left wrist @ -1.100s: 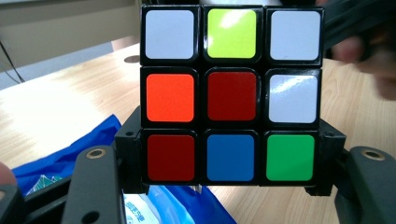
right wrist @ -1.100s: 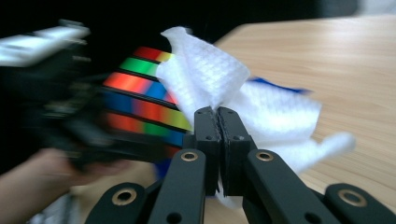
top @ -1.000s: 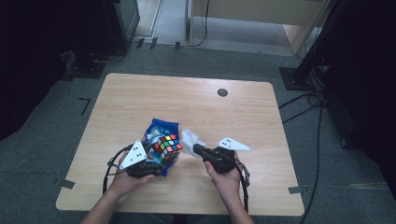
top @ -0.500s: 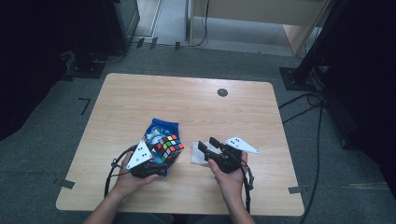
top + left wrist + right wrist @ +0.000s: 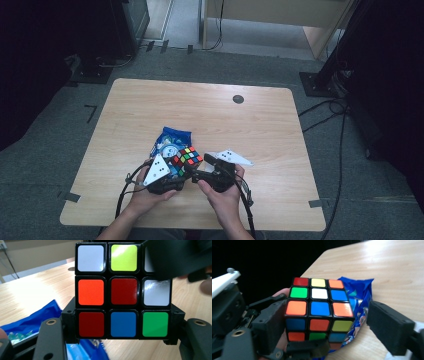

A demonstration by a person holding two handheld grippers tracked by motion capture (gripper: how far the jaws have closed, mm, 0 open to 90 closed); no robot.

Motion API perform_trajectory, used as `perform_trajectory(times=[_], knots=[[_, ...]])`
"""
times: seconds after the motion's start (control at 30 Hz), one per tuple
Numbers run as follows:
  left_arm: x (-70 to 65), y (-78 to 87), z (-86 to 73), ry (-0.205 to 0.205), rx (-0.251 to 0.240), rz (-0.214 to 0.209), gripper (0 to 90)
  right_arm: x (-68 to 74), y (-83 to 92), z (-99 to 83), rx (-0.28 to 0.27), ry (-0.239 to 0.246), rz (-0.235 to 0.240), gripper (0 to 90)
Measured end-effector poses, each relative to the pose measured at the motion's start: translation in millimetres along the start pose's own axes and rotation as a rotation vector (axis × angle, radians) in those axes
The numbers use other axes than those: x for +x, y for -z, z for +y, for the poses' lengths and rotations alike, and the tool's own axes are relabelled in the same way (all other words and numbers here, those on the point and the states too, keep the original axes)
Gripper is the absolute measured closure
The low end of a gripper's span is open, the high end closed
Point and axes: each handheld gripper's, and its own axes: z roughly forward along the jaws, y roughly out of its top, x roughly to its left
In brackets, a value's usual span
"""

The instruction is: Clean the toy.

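- Rubik's cube [image 5: 186, 159] sat clamped between the jaws of the left gripper [image 5: 172, 172], lifted just over the near middle of the table [image 5: 150, 105], with a blue snack bag [image 5: 170, 140] lying just behind and beneath it.
- In the left gripper view the cube [image 5: 122, 290] was pinched at its bottom layer from both sides, upright and square to the camera.
- The right gripper [image 5: 200, 167] stood just beside the cube on its right, the nearer free tool. Its jaws had just been opening, stood apart, and pressed on nothing.
- In the right gripper view the cube [image 5: 318, 308] lay ahead and a little left, between the spread jaws' lines but apart from the right pad [image 5: 387, 327].
- As a cube it had no long axis; the likely turn would hinge on closing across its free upper layers.
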Motion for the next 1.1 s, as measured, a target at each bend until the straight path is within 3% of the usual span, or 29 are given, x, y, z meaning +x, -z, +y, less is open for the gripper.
perform_trajectory(times=[0.13,0.33,0.6,0.77,0.93,1.1], knots=[[-4.0,-1.7,-0.4,-0.009,0.002,-0.007,34.1,-1.2,0.3,-1.9,-0.008,-0.045,0.048,34.0],[-4.6,-2.5,-1.5,-0.010,0.005,-0.006,34.1,-6.6,-1.1,-3.1,0.025,-0.141,0.070,34.1],[-4.4,-3.0,-0.5,-0.011,-0.004,-0.030,33.6,-3.8,0.1,-1.4,0.041,-0.104,0.055,34.6],[5.5,3.4,-2.2,-0.040,0.012,-0.110,31.1,-14.4,11.3,11.8,0.031,-0.106,0.058,34.5],[10.1,3.1,-4.6,-0.072,0.030,-0.074,31.2,-20.0,23.9,25.9,0.075,-0.072,0.076,34.5],[2.7,2.8,-2.8,-0.138,0.026,-0.055,29.6,-15.8,16.4,21.5,0.156,-0.049,0.095,34.5]])
